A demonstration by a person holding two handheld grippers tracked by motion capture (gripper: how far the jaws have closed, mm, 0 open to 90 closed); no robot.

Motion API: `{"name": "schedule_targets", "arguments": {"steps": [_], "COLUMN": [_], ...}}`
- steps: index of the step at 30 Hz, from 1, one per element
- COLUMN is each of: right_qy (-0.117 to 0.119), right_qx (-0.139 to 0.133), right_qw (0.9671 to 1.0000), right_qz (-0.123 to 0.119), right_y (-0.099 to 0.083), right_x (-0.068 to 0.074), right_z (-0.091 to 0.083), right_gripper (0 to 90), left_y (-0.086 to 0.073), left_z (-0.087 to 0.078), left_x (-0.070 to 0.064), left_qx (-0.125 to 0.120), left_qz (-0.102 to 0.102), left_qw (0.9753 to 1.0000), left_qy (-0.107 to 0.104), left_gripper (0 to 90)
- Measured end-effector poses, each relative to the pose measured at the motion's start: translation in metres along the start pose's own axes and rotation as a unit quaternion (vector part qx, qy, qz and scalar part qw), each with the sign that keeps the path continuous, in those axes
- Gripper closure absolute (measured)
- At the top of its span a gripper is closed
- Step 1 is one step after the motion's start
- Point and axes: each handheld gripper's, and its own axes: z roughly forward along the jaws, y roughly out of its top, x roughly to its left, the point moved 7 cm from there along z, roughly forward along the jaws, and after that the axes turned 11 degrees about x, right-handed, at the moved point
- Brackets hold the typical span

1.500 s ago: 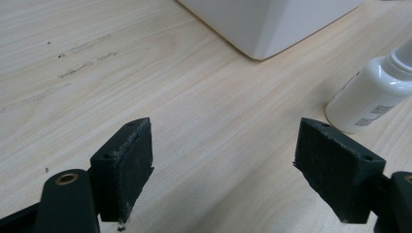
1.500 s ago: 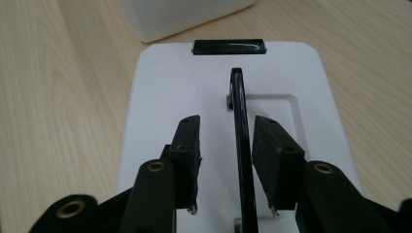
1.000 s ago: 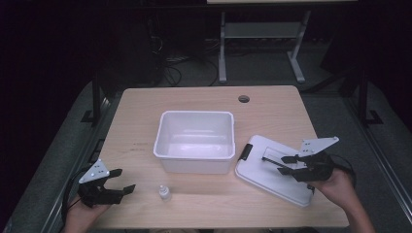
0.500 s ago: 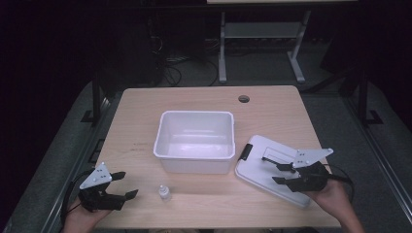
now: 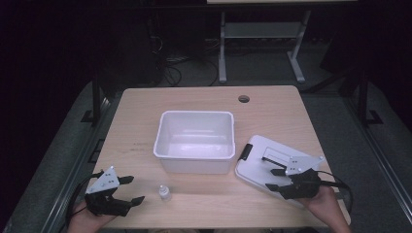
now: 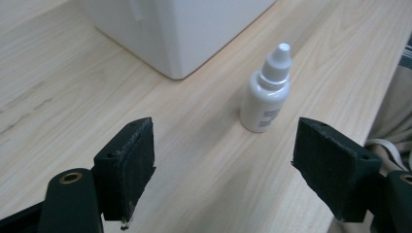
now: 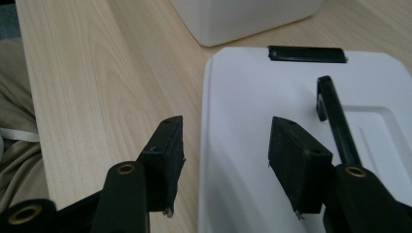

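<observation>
Both grippers drawn back toward bottom edge since earlier frames. Left gripper (image 5: 131, 189) at lower left, jaws wide, empty. Dropper bottle (image 5: 165, 193) upright on tabletop (image 5: 136, 126), just right of it, near white bin (image 5: 195, 141). Right gripper (image 5: 273, 179) jaws wide, over lid (image 5: 257, 167) edge, holding nothing.

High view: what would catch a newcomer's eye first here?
The white tub stands empty mid-table, with its lid lying flat to its right. The right gripper hangs open over that lid's near edge. A small dropper bottle stands upright in front of the tub, ahead of the open left gripper.
</observation>
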Motion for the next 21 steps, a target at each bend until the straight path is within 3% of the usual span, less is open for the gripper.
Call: {"name": "schedule_targets", "arguments": {"steps": [13,21], "right_qy": [0.009,0.010], "right_qx": [0.015,0.011], "right_qw": [0.9998,0.9999], "right_qz": [-0.007,-0.006], "right_y": [-0.001,-0.002], "right_x": [0.005,0.008], "right_z": [0.011,0.010], "right_gripper": [43.7,43.1], "left_y": [0.009,0.017], "left_z": [0.008,0.012], "left_x": [-0.011,-0.016], "left_qx": [0.009,0.028], "left_qz": [0.021,0.046], "left_qw": [0.9994,0.9981], "left_qy": [-0.024,-0.032], "left_gripper": [22.7,23.8]}}
